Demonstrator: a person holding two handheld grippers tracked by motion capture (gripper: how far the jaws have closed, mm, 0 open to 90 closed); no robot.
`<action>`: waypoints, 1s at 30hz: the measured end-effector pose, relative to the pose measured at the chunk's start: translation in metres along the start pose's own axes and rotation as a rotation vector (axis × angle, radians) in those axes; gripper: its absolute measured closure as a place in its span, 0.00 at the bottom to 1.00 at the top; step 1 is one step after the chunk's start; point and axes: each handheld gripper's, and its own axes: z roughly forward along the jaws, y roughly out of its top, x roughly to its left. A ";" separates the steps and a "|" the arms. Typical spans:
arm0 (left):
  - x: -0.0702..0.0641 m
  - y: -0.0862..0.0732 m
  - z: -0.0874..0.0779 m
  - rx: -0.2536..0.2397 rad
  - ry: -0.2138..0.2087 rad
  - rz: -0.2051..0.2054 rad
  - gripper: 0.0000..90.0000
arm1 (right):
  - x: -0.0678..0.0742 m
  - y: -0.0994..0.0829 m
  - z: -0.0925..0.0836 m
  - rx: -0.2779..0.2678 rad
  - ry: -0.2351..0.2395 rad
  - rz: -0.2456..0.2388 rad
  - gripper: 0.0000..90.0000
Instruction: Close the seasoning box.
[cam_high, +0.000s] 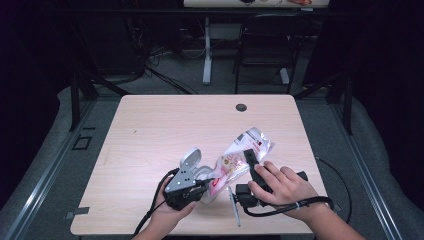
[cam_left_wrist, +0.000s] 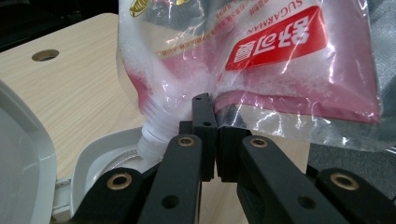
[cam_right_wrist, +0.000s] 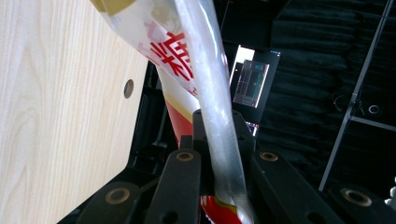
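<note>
In the high view a clear pouch of white sugar hangs tilted over the near half of the wooden table, held between the left gripper and the right gripper, its lower end toward a white container. In the left gripper view the jaws pinch the pouch's bottom seam beside its white spout, which points down into the container's open bowl. In the right gripper view the jaws are pressed on the pouch's silvery side seam. This looks like pouring; the next move likely calls for raising the far end so the sugar runs out.
</note>
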 end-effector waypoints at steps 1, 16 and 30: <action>0.000 0.000 0.001 0.000 -0.001 -0.004 0.99 | 0.000 0.000 0.000 -0.001 0.001 0.003 0.95; 0.002 0.005 0.004 0.000 -0.002 -0.006 0.99 | 0.008 -0.013 0.004 0.013 0.060 0.093 0.95; 0.002 0.012 0.004 -0.018 0.002 -0.007 1.00 | 0.018 -0.025 0.005 0.004 0.084 0.195 0.95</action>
